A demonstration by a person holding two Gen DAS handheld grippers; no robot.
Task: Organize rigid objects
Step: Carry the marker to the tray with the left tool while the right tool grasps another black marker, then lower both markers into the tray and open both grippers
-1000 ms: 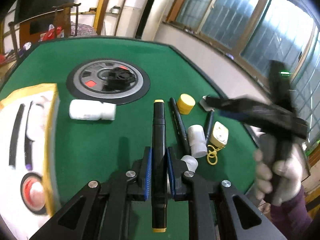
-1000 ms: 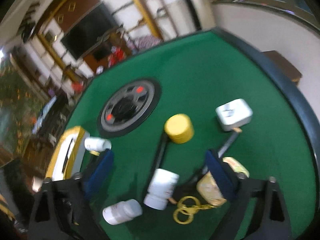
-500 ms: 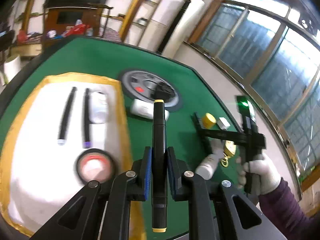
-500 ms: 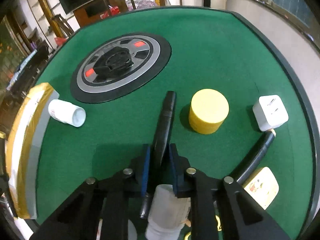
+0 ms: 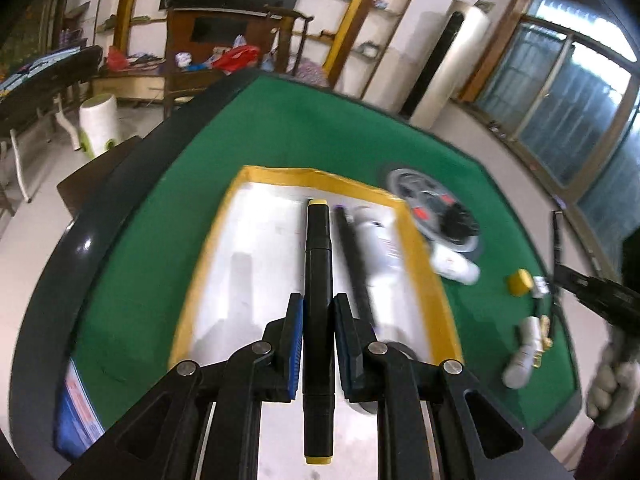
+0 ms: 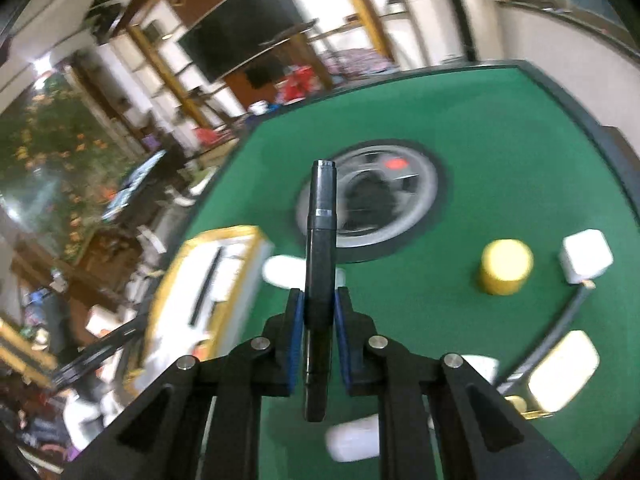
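My left gripper (image 5: 318, 314) is shut on a black marker with yellow ends (image 5: 318, 264) and holds it over the white tray with a yellow rim (image 5: 256, 264). A black pen (image 5: 352, 256) and a white bottle (image 5: 380, 248) lie in the tray. My right gripper (image 6: 318, 308) is shut on a black pen (image 6: 320, 240), lifted above the green table (image 6: 460, 184). The tray also shows in the right wrist view (image 6: 176, 304), to the left of that gripper.
On the table lie a yellow cap (image 6: 506, 266), a white plug (image 6: 586, 260), another black pen (image 6: 556, 332), a cream tag (image 6: 564, 372) and white bottles (image 6: 352, 438). A round grey disc (image 6: 372, 204) sits mid-table. The table edge (image 5: 100, 216) runs left.
My left gripper has carried the marker leftward and over the tray. My right gripper has closed on the black pen and lifted it off the table, turning toward the tray.
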